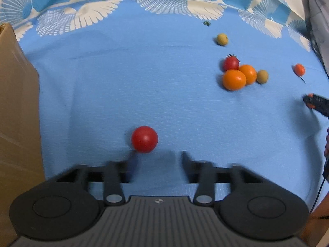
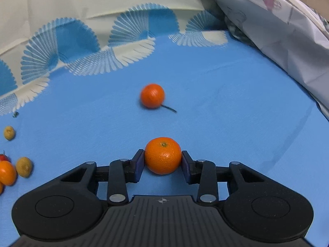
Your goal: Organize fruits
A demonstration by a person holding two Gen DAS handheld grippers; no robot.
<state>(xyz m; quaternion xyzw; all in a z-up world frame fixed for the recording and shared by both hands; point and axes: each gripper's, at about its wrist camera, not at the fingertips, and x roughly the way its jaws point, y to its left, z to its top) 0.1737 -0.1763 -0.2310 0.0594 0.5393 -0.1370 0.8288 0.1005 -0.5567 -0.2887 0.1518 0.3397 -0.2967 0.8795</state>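
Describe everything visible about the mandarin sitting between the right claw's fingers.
The mandarin is a small, round, bright orange fruit with dimpled, slightly glossy peel and a dark green stem button facing up and toward the camera. It looks whole and unbruised. It rests on the blue cloth, casting a shadow beneath. The right claw has it between its two fingers, whose blue pads press its left and right sides. A second mandarin lies farther back, apart from it.

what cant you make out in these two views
- Left wrist view: the left gripper tips are motion-blurred, so contact with the red tomato is unclear.
- Cardboard box: cut off by the left edge.
- Right wrist view: orange fruits cut by the left edge.
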